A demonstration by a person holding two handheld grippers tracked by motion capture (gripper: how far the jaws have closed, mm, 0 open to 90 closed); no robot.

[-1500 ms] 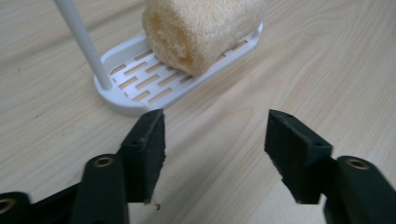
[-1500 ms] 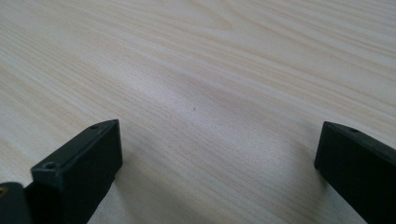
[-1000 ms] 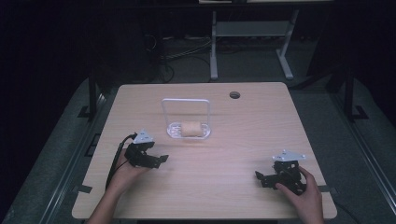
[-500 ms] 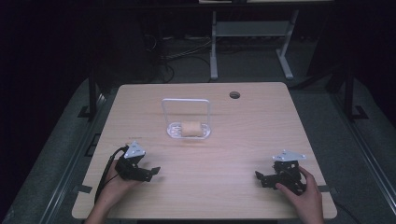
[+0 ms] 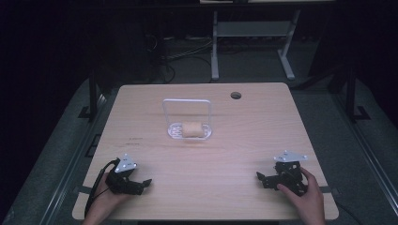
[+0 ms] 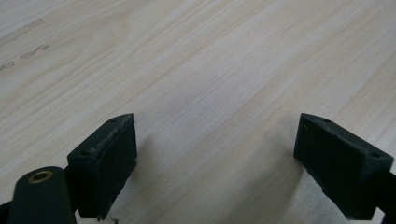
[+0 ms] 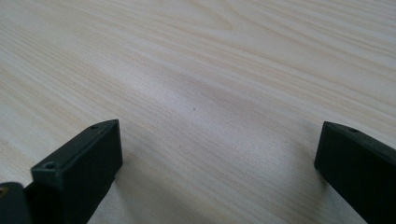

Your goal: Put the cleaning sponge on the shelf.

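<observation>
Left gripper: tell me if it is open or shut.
Open. The left gripper has its two fingers spread wide, with bare table between them.

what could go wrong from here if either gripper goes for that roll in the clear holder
1. The tan roll lies low in the clear plastic holder; jaws coming in over the tall frame might knock it over.
2. The left gripper and right gripper, both open, sit low at the light wooden table's near edge and could scrape it.
</observation>
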